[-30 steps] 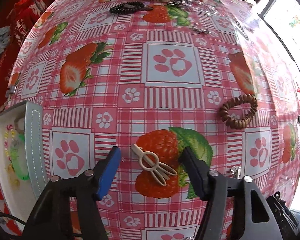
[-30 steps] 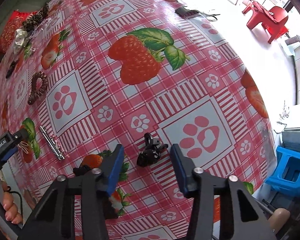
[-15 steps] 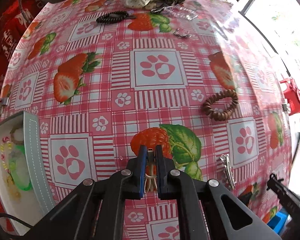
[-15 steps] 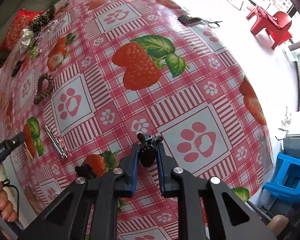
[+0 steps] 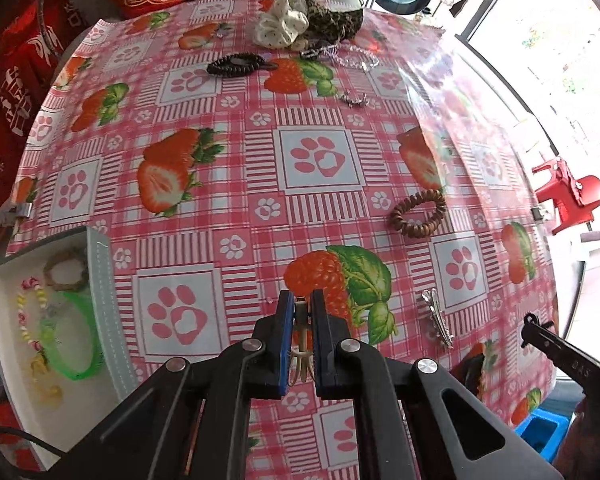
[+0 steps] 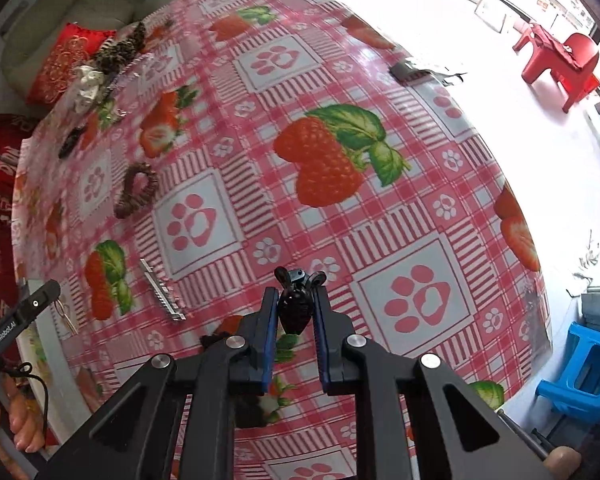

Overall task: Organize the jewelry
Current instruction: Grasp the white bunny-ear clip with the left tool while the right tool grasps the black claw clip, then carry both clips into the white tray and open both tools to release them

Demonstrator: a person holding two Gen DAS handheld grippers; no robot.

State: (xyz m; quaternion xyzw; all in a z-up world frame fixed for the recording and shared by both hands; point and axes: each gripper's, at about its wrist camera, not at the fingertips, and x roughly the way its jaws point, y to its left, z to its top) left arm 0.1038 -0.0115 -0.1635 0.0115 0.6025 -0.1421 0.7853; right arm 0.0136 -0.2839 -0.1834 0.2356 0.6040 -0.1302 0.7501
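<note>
Above the strawberry-print tabletop, my left gripper clenches a beige hair clip between its fingers, while my right gripper clamps a black claw clip; both clips hang clear of the cloth, a white tray at far left.

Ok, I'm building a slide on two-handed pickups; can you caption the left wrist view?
Left gripper pinching a beige plastic hair clip above the strawberry-print tablecloth, white jewelry tray at left.
</note>
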